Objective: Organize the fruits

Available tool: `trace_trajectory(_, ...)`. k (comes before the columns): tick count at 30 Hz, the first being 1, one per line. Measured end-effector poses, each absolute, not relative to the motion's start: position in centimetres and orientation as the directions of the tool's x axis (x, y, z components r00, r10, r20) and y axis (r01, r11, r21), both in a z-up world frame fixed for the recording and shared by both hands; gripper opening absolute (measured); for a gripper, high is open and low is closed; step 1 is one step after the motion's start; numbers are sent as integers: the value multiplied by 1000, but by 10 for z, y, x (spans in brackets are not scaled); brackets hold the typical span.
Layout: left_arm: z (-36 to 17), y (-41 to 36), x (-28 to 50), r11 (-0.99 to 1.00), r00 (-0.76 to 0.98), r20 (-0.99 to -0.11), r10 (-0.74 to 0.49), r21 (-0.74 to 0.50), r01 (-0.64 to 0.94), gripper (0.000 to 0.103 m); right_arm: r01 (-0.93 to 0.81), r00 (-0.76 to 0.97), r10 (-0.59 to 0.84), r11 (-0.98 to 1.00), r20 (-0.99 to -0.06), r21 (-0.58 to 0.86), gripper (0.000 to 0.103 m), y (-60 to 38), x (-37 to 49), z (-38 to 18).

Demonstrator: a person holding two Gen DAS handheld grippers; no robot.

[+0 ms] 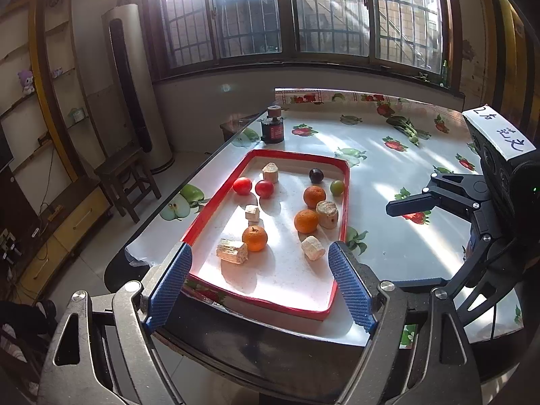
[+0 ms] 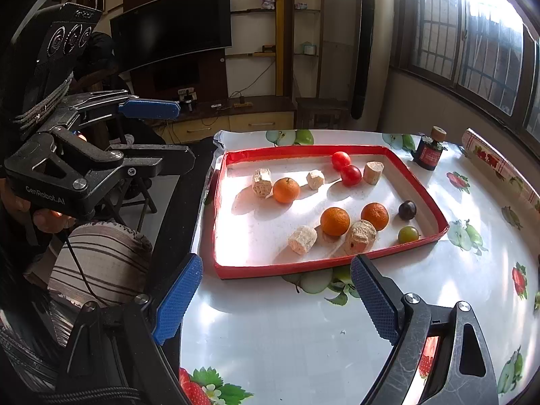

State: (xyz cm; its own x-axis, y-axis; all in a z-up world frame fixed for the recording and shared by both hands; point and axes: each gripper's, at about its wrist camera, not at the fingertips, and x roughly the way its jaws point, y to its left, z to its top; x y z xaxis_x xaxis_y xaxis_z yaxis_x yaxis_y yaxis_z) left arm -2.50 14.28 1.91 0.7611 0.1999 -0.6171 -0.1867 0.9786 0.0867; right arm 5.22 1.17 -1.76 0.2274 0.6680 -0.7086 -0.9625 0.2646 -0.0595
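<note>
both jaws wide open, nothing held. left gripper hangs over the near end of the red tray; right gripper over bare tablecloth. oranges, tomatoes, grapes lie loose in the tray.

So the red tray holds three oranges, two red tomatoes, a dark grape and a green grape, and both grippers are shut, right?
Almost. The fruit count holds, but the left gripper and right gripper are open, fingers spread wide and empty, as each wrist view shows. The red tray lies ahead of them.
</note>
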Motion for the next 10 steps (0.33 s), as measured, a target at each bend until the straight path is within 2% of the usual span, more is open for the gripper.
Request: trace_trajectory(10,19,142,-25,979,764,-613,200,94,-181,83,-963,225,666,261,-711,-60,90,13,52,-20)
